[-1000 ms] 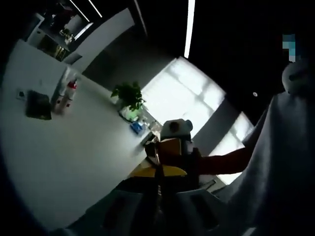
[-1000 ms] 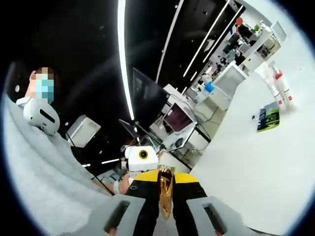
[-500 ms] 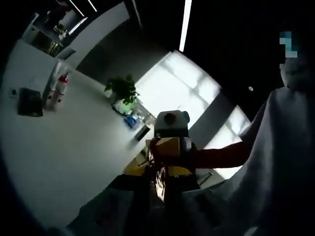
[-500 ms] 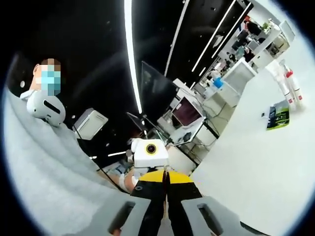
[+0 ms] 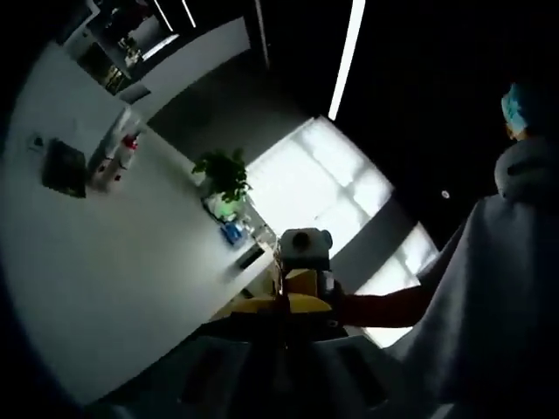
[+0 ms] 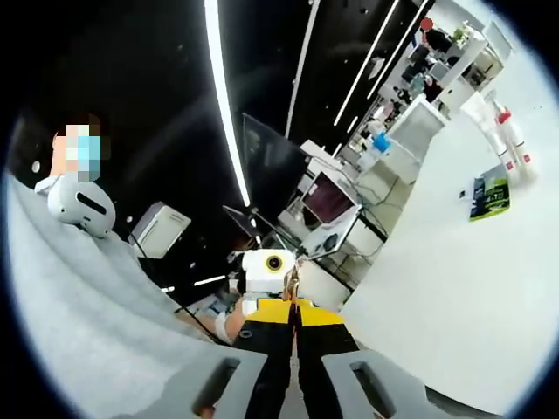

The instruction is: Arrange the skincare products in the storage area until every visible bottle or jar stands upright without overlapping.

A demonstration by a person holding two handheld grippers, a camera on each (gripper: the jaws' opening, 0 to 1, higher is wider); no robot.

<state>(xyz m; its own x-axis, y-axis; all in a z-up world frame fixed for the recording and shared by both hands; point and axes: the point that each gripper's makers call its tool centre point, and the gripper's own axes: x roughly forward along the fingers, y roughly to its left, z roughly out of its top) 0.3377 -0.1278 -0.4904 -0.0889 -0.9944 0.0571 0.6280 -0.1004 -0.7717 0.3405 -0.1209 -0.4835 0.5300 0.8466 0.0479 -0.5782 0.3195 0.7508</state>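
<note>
Both grippers are facing each other above the near edge of the white worktop (image 6: 454, 288), with a thin gold item pinched between them. In the right gripper view, the right gripper (image 6: 294, 327) is showing jaws drawn in to a narrow slit, and the gold item (image 6: 293, 297) is sitting upright in that slit, its long axis running along the jaws toward the yellow-and-black left gripper just beyond. In the left gripper view, the left gripper (image 5: 284, 327) is dark and underexposed; its jaws are looking closed around the same gold sliver, but which gripper is actually bearing it I cannot tell. The remaining skincare products are lying well apart from both jaws: two tall white bottles with red tops (image 6: 502, 140) are standing upright side by side at the far end of the worktop, touching or nearly so, with a dark flat packet (image 6: 487, 199) lying just beside them. In the left gripper view the same bottles (image 5: 118, 157) and packet (image 5: 65, 168) are sitting up and to the left. Judging by angle, neither gripper is clearly nearer. A potted plant (image 5: 223, 179) is standing at the worktop's far edge before a bright window; ceiling strip lights and monitors are filling the room behind.
</note>
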